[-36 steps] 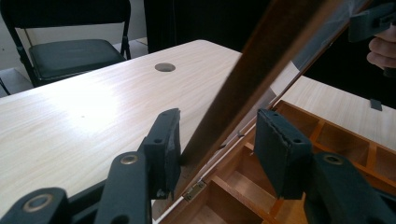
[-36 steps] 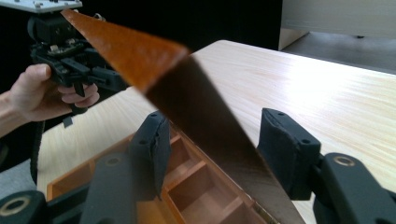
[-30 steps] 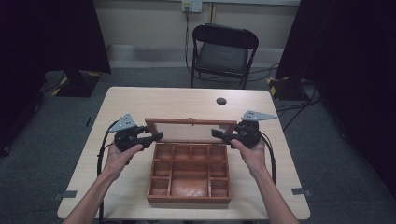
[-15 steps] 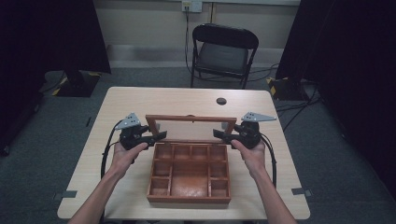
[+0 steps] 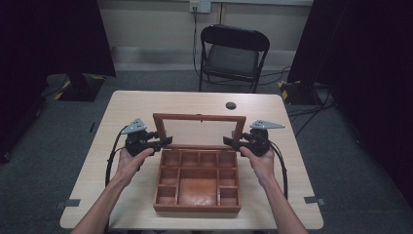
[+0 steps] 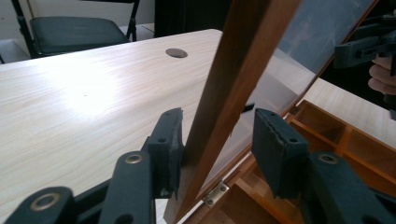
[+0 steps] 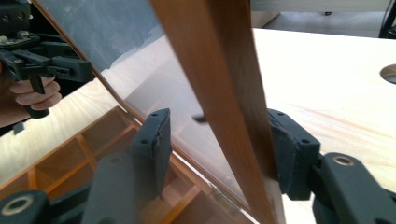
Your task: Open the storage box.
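Observation:
A wooden compartment box (image 5: 197, 206) lies open mid-table, its glass-paned lid (image 5: 199, 117) standing up at the back. My left gripper (image 5: 163, 141) is at the lid's left side rail (image 6: 243, 51). Its jaws have just been closing around that rail: one pad touches the wood, the other stands a little off. My right gripper (image 5: 231, 142) straddles the right side rail (image 7: 210, 56), the outer pad against the wood, the inner pad apart on the glass side. The compartments hold nothing.
The light wooden table (image 5: 146, 105) has a round cable hole (image 5: 231, 105) behind the lid. A black folding chair (image 5: 234, 53) stands beyond the far edge. Cables trail from both grippers toward the person's forearms.
The lid looks slightly taller in the high view, its top edge a little farther back. Both grippers stay at its side rails, the right hand a touch lower.

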The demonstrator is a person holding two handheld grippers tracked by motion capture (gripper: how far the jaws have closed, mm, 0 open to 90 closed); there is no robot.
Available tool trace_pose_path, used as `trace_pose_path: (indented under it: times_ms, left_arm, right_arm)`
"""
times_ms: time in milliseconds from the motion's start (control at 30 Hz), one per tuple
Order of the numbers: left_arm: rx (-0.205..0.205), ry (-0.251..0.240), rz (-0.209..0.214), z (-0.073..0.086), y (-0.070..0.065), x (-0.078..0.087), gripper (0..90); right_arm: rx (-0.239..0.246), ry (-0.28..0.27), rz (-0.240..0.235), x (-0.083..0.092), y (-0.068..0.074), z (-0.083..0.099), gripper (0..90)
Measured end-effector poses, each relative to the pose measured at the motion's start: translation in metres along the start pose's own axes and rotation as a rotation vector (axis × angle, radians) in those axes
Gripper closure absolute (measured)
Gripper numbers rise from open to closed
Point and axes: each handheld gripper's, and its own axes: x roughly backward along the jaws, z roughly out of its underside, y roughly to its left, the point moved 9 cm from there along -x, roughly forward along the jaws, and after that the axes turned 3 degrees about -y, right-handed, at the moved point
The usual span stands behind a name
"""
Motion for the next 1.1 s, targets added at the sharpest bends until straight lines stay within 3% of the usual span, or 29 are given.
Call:
trace_pose_path:
  times_ms: [300,367,567,800,967,1100]
  left_arm:
    - [0.027,0.011,-0.007,0.006,0.008,-0.002,57.6]
    - [0.016,0.034,-0.01,0.01,0.009,-0.003,58.4]
    - [0.012,0.045,-0.015,0.012,0.011,-0.006,58.3]
    - [0.04,0.042,-0.022,0.012,0.017,-0.009,61.4]
    - [0.043,0.046,-0.027,0.013,0.019,-0.012,60.3]
    - [0.059,0.045,-0.03,0.013,0.021,-0.015,59.2]
  right_arm:
    - [-0.003,0.008,0.027,-0.005,-0.007,0.004,47.2]
    - [-0.003,0.009,0.034,-0.006,-0.008,0.005,47.9]
    - [0.005,0.04,0.048,-0.008,-0.013,0.011,49.5]
    - [0.003,0.058,0.076,-0.013,-0.018,0.016,49.9]
    - [-0.024,0.045,0.067,-0.017,-0.023,0.016,50.8]
    - [-0.017,0.046,0.077,-0.018,-0.026,0.016,52.5]
